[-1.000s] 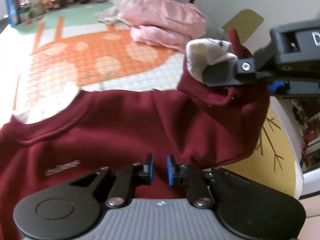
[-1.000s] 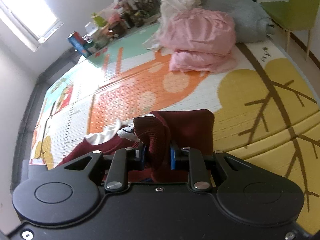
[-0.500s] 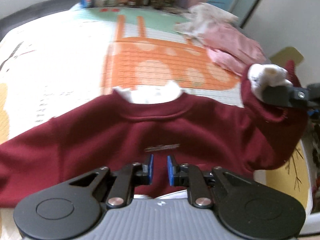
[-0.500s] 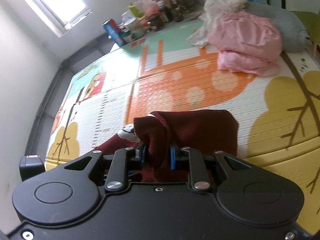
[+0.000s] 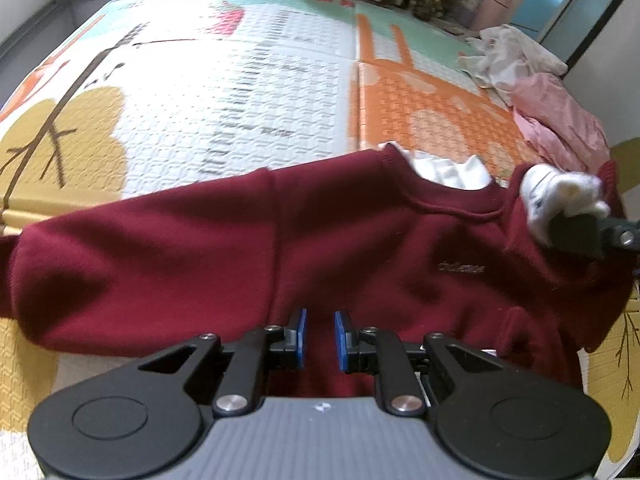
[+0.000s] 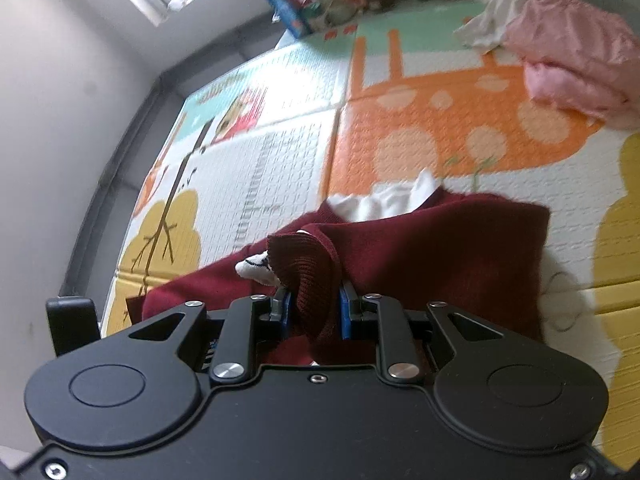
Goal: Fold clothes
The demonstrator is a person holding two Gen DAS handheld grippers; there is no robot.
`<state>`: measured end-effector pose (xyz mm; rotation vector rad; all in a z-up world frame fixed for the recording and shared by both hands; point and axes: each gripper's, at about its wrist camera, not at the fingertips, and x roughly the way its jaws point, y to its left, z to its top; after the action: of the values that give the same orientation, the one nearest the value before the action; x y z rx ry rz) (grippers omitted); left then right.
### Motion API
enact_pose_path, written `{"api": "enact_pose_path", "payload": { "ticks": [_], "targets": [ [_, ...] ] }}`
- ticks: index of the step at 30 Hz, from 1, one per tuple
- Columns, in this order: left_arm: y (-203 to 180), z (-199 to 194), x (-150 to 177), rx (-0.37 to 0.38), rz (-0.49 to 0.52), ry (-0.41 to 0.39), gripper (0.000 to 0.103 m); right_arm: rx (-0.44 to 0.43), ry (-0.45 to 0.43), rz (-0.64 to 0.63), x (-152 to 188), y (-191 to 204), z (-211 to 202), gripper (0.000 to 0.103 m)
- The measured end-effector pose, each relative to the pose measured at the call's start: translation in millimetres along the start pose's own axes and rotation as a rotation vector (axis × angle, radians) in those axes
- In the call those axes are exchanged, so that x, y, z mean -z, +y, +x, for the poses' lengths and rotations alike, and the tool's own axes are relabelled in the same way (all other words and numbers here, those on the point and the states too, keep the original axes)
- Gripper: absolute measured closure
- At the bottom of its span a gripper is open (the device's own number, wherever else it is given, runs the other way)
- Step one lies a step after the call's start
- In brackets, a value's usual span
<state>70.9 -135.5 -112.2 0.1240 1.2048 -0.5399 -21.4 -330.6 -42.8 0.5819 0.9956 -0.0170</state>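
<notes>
Left gripper (image 5: 319,334) swung left; sweater's outstretched sleeve (image 5: 132,264) now visible.

sweater (image 5: 320,248) on mat (image 5: 248,92), clothes pile (image 5: 556,128) behind

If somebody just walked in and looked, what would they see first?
The big dark red sweater spread across the colourful play mat in the middle. The right gripper is pinching its ribbed cuff and lifting it over the sweater, while the left gripper hovers open above the hem. Farther back on the mat sits a pile of pink clothes.
</notes>
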Motion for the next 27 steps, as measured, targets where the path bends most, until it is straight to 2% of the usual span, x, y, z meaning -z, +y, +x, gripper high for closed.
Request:
{"api": "enact_pose_path", "payload": {
  "ticks": [10,16,21,27],
  "targets": [
    [16.8,-10.9,5.4,0.024,-0.031,-0.009,0.085,0.014,0.020,0.026,15.5,7.1,57.6,0.082],
    [20.5,-16.0,4.8,0.039,-0.051,-0.013,0.080,0.043,0.039,0.027,25.1,9.0,86.3,0.069],
    [23.9,-18.9,4.9,0.038,-0.062,-0.021,0.077,0.010,0.017,0.055,22.3,9.8,79.0,0.059],
    [23.5,-21.0,2.8,0.038,-0.064,-0.026,0.076,-0.067,-0.029,0.081,11.4,10.1,56.3,0.057]
  ]
}}
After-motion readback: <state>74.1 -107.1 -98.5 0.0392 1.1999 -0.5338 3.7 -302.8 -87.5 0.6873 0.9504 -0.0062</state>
